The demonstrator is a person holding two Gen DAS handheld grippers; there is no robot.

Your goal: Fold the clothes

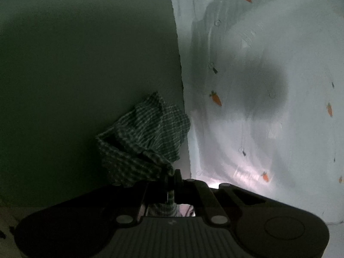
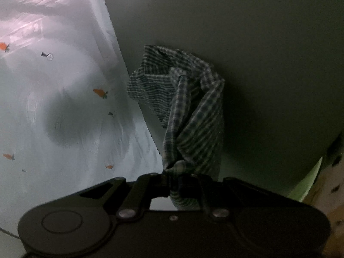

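Left wrist view: both grippers pinch one checked cloth (image 1: pixel 142 137).
Left gripper (image 1: pixel 171 179) and right gripper (image 2: pixel 174 172) each clamp a bunched corner, cloth hanging beside the carrot-print surface (image 1: pixel 268 86).

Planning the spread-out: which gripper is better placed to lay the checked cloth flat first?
Neither clearly. The left gripper and right gripper are each shut on the bunched checked cloth. The carrot-print surface lies beside both.

The checked cloth (image 2: pixel 189 107) is dark green and white. Both grippers, left gripper (image 1: pixel 171 180) and right gripper (image 2: pixel 172 178), are black. The sheet (image 1: pixel 268 86) is pale blue-white, scattered with small orange carrots. The wall (image 1: pixel 86 53) is dull grey-green.
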